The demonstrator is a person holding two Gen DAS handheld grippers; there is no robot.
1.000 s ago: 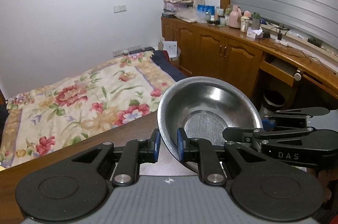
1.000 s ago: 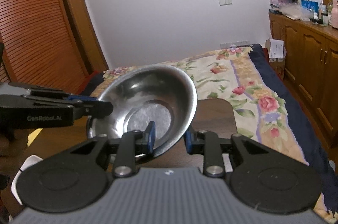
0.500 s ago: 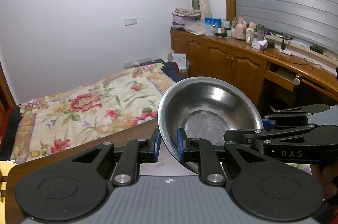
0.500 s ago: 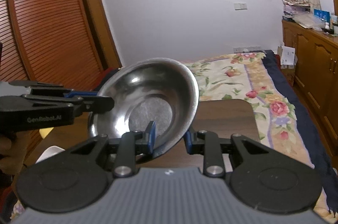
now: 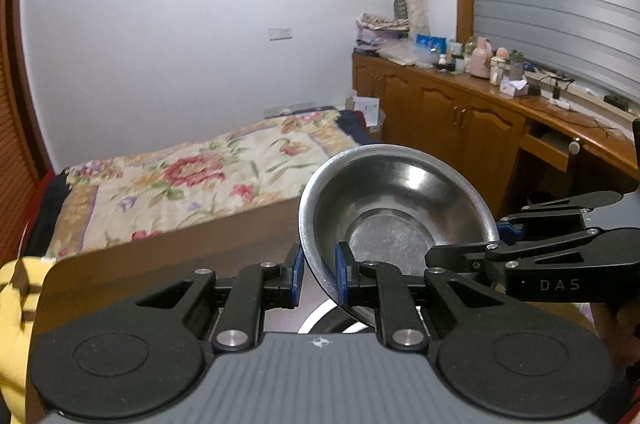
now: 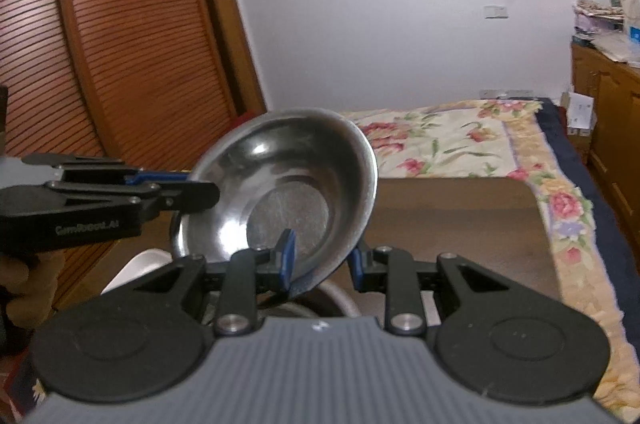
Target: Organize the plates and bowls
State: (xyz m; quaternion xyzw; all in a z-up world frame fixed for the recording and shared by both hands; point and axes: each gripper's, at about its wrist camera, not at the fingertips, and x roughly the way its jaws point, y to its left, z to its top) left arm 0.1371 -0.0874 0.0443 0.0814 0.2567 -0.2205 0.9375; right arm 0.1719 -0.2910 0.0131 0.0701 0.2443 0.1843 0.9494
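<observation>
A steel bowl (image 5: 396, 208) is held in the air by both grippers, one on each side of its rim. My left gripper (image 5: 318, 278) is shut on the rim nearest it; it shows from the side in the right wrist view (image 6: 176, 186). My right gripper (image 6: 322, 260) is shut on the opposite rim (image 6: 280, 192); it shows at the right of the left wrist view (image 5: 496, 244). Below the bowl, a white dish rim (image 6: 136, 264) and a round steel rim (image 6: 340, 298) show partly, mostly hidden by the grippers.
A brown wooden table (image 6: 460, 220) lies under the bowl. Beyond it is a bed with a floral cover (image 5: 180, 180). Wooden cabinets with clutter on top (image 5: 460, 104) line the right wall. A slatted wooden wardrobe (image 6: 100, 44) stands at the left.
Both grippers have risen together with the bowl still held between them; the table and bed sit lower in both views, and dish rims have come into view beneath the bowl.
</observation>
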